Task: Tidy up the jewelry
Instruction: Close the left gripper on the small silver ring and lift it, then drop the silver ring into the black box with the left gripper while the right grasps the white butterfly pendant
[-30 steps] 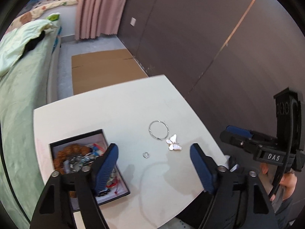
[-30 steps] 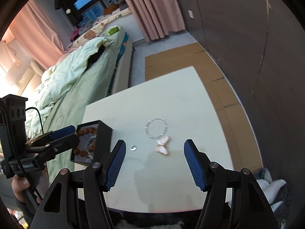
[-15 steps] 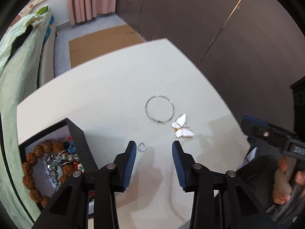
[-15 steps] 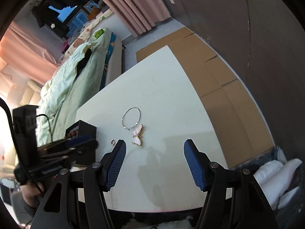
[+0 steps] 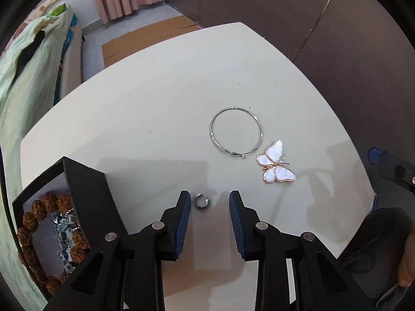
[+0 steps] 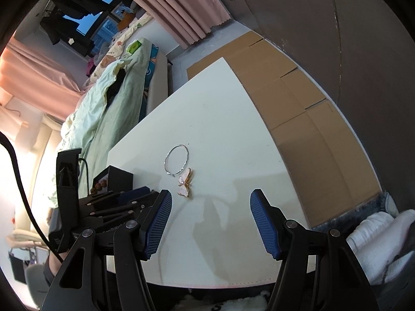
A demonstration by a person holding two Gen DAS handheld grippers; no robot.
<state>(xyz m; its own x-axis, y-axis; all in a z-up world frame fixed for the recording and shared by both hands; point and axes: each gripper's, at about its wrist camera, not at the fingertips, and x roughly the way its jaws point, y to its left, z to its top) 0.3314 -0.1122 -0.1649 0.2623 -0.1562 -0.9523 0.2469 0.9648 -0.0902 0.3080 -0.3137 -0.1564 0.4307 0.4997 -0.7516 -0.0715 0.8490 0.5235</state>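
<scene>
A small silver ring (image 5: 202, 200) lies on the white table (image 5: 155, 103), between the tips of my left gripper (image 5: 209, 202), which is open and low over it. A thin silver bangle (image 5: 236, 132) and a white butterfly brooch (image 5: 275, 166) lie to the right of it. A black jewelry box (image 5: 85, 194) with bead bracelets (image 5: 52, 233) stands at the left. My right gripper (image 6: 210, 202) is wide open and empty, near the table's front edge; the bangle (image 6: 176, 159) and brooch (image 6: 185, 179) lie ahead of it.
A bed with a green cover (image 6: 111, 98) stands left of the table. Flat cardboard (image 6: 285, 90) covers the floor to the right beside a dark wall. The box also shows in the right wrist view (image 6: 116, 178), behind the left gripper body.
My left gripper has come down and forward over the small ring, and its jaws have narrowed around it. My right gripper has swung a little to the right and stayed wide open.
</scene>
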